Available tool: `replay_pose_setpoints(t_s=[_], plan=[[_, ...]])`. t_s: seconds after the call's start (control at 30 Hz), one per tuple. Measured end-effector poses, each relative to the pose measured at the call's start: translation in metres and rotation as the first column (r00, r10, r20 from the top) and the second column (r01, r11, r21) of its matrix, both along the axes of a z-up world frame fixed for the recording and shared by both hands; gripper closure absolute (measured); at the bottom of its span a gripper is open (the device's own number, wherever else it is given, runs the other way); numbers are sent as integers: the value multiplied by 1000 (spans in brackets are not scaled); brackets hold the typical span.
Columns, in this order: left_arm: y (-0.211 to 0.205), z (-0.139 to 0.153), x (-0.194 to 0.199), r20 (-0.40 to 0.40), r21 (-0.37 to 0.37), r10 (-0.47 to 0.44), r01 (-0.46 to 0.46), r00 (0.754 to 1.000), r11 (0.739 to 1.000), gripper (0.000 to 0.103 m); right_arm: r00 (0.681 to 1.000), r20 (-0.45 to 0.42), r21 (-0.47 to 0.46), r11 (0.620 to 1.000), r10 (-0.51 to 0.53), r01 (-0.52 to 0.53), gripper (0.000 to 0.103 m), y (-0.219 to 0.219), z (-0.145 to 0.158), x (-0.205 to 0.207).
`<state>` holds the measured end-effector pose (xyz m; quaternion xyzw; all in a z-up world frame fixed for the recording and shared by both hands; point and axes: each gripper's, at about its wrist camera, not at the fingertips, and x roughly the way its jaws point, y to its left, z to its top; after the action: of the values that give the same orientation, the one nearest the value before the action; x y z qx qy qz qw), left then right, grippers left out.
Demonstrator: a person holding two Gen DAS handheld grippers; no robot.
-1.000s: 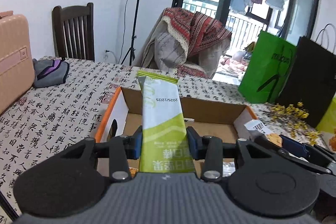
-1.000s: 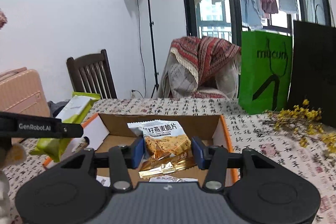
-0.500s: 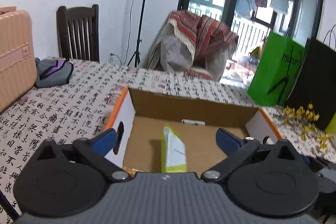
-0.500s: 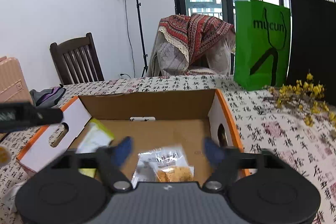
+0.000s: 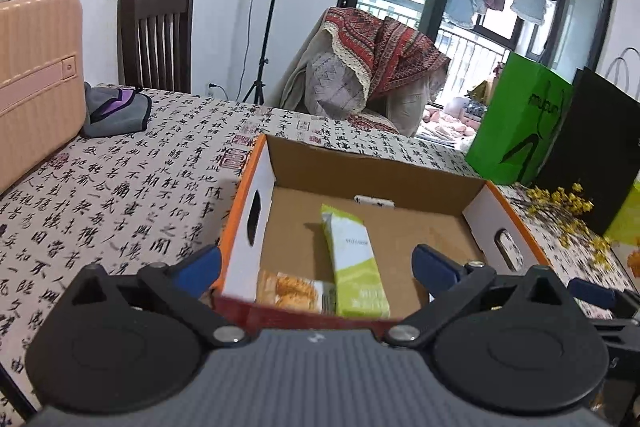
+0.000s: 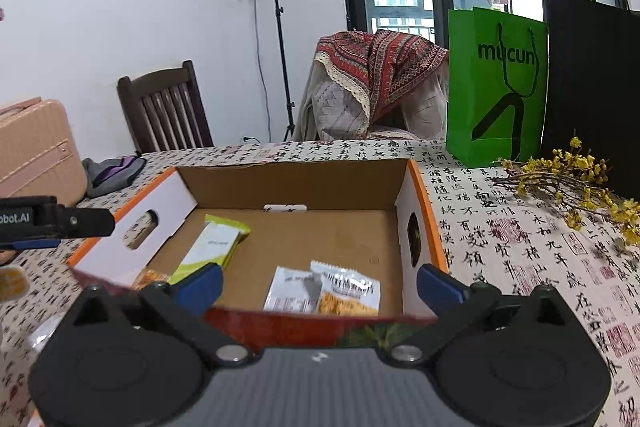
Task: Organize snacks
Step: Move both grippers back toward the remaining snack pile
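Snack packets [image 6: 324, 291] show only from right wrist.

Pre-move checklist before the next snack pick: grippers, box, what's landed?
1. Left gripper empty, jaws wide: ok.
2. Right gripper empty, jaws still opening: ok.
3. Green packet lying inside the cardboard box: ok.
4. Oat crisp packets on the box floor, near the front wall: ok.
5. Box upright on the tablecloth, open floor left at the back: ok.
6. Next snack to pick located: cannot tell, only partial glimpses at the frame edges.
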<state>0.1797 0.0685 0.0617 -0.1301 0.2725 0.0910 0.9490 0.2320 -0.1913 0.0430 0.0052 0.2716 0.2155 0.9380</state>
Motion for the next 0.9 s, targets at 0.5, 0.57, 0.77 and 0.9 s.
replay_pose_setpoints(t_s=[0.5,0.57,0.77,0.9], plan=[[8,-19,-85,41,-16,-23,23,999,1000,0,1000,22,-23,1000,-4,5,0,-38,-13,-74],[9,-24,-93,39,-10,-22,22,999,1000,0,1000,23,-36,999,-9,10,0,-42,-16,-80],[13,-42,-113,30,-6,-24,25,999,1000,0,999,-1,-71,997,-32,32,0,-57,-30,-93],[17,-53,-120,20,-12,-26,26,999,1000,0,998,-36,-89,995,-52,48,0,-66,-43,-97]])
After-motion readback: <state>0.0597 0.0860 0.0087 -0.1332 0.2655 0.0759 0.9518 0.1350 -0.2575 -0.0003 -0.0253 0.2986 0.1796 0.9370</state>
